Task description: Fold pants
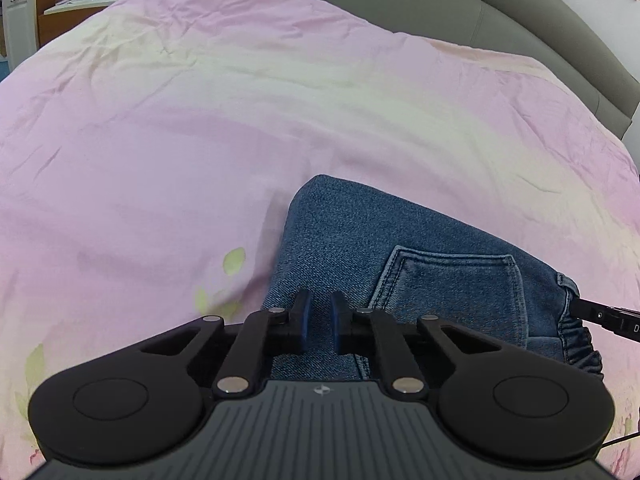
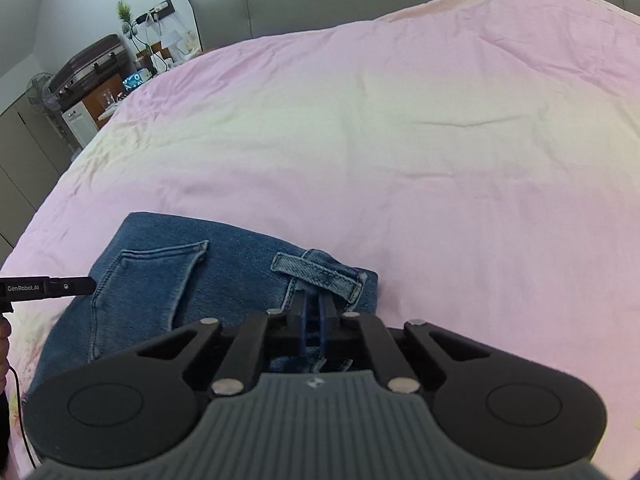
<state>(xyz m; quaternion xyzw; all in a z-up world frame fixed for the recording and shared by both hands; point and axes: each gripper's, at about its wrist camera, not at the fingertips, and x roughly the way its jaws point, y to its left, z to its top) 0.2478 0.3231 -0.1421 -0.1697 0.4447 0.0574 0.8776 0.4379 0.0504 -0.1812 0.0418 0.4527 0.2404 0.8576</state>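
Folded jeans (image 1: 360,240) lie at near edge of pink bed (image 1: 200,120). Left tongs (image 1: 319,316) released, parted above denim. Right tongs (image 2: 313,312) clenched on jeans' hem.

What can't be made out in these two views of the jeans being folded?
- Near edge of the jeans: hidden under the left gripper body, left wrist view.
- Whether the right gripper pinches denim: its narrow gap sits over the cloth, right wrist view.
- Layers folded underneath: covered by the top layer, both views.
- Items on the nightstand: too small, right wrist view.
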